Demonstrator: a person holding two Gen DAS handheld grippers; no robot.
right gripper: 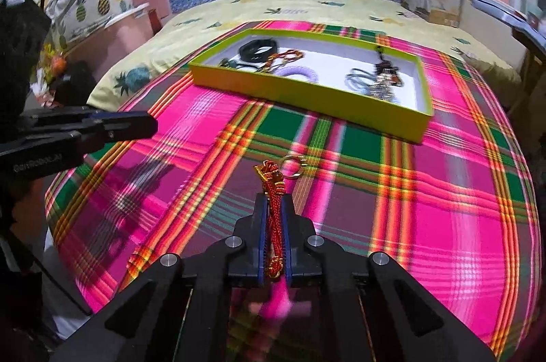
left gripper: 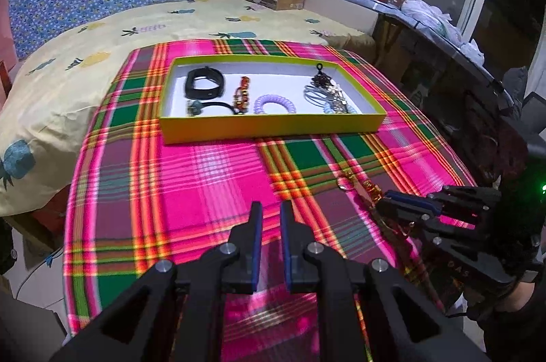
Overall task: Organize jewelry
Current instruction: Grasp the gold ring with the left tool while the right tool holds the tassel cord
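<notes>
— What has the right gripper (right gripper: 275,212) got?

— It is clamped on a red braided cord charm (right gripper: 274,218); the cord runs between the two blue-padded fingers (right gripper: 262,225), its knotted head and a small gold ring (right gripper: 293,164) poking out past the tips, a pink tassel (right gripper: 275,304) hanging blurred below the jaws; the charm is lifted off the plaid cloth (right gripper: 426,191) rather than lying on it.

— And the left gripper (left gripper: 271,212)?

— Parted, nothing between its fingers; it hovers over the cloth just left of the right one, which the left wrist view shows low at the right edge with the charm's gold end sticking out.

— Where is the container?

— A shallow yellow-green tray (left gripper: 273,126) with a white floor sits further out on the cloth, well apart from both grippers; the held charm is in front of it, not over it.

— What lies inside?

— At the left a black band (left gripper: 204,85), with a black hair tie (left gripper: 218,107) in front of it; next a red-and-gold beaded string (left gripper: 241,96); then a lilac spiral hair tie (left gripper: 274,104); at the right end a tangled heap — silver bangles (left gripper: 315,94) and chains — too jumbled to sort out.
</notes>
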